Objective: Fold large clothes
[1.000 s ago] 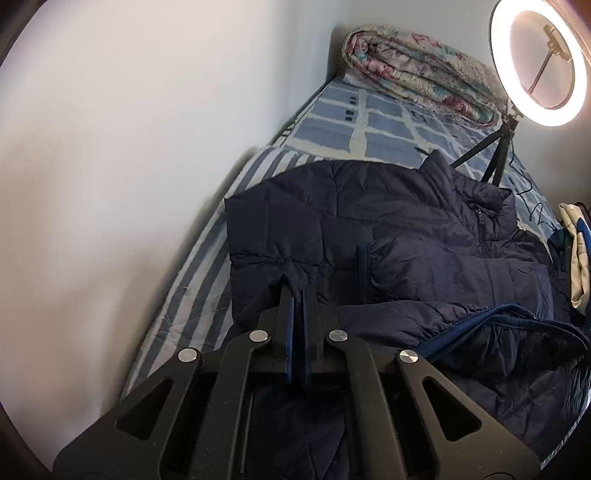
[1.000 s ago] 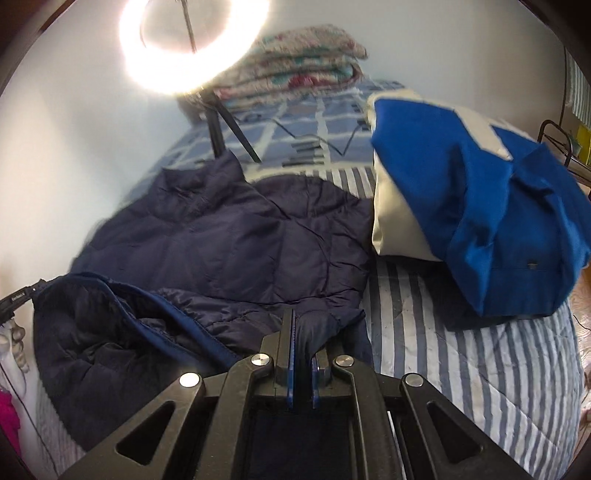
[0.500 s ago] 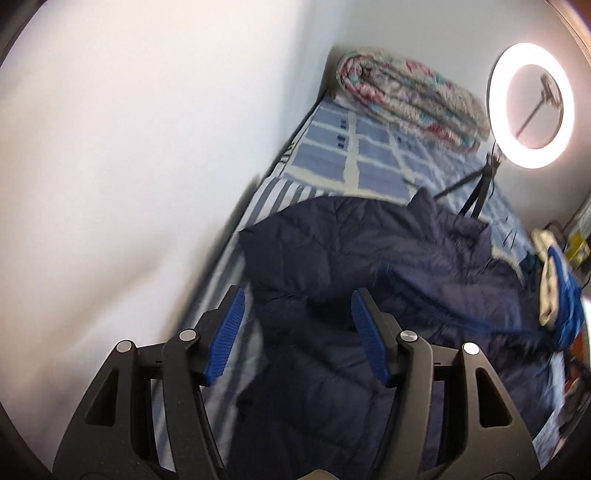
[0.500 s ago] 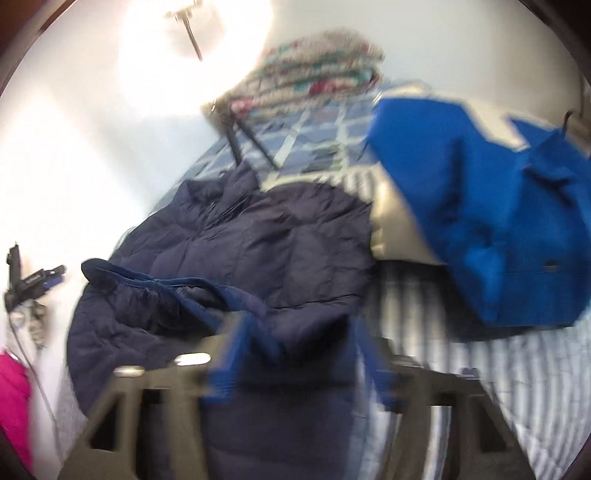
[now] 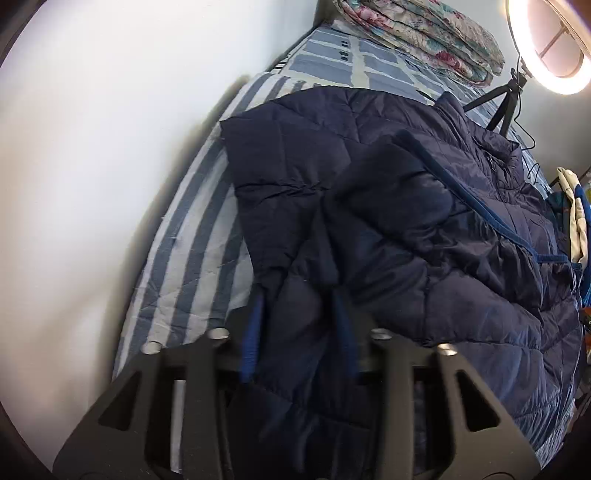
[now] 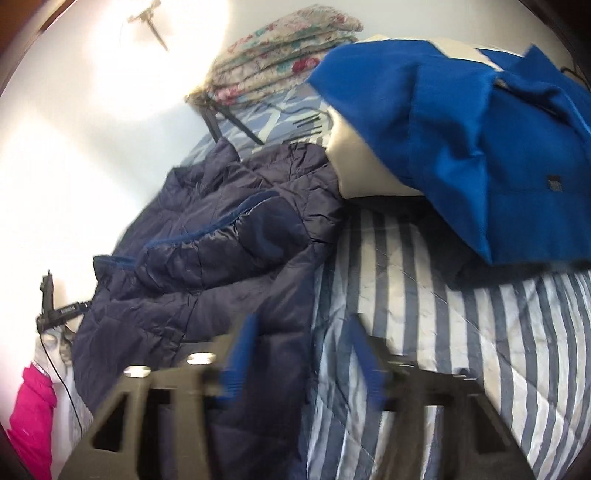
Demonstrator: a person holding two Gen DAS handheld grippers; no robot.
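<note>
On the blue-and-white striped bed cover [image 5: 192, 236]: one dark navy quilted puffer jacket [image 5: 406, 221], spread beside the white wall, its collar toward the floral folded quilt [image 5: 417, 33], one panel already turned over so its blue-trimmed edge crosses the body. Left gripper [image 5: 297, 325]: jaws just closing, a bulge of hem fabric between the blue pads, firm pinch not confirmable; right gripper [image 6: 301, 354]: jaws likewise closing, straddling the jacket's right edge, nothing clamped. Step judged: re-gripping the near hem; next calls for firm pinches, then carrying the hem toward the collar.

We see navy quilted puffer jacket [image 5: 388, 206] lying half-folded on striped bed [image 5: 192, 236], hem bunched between left tongs [image 5: 299, 332].
</note>
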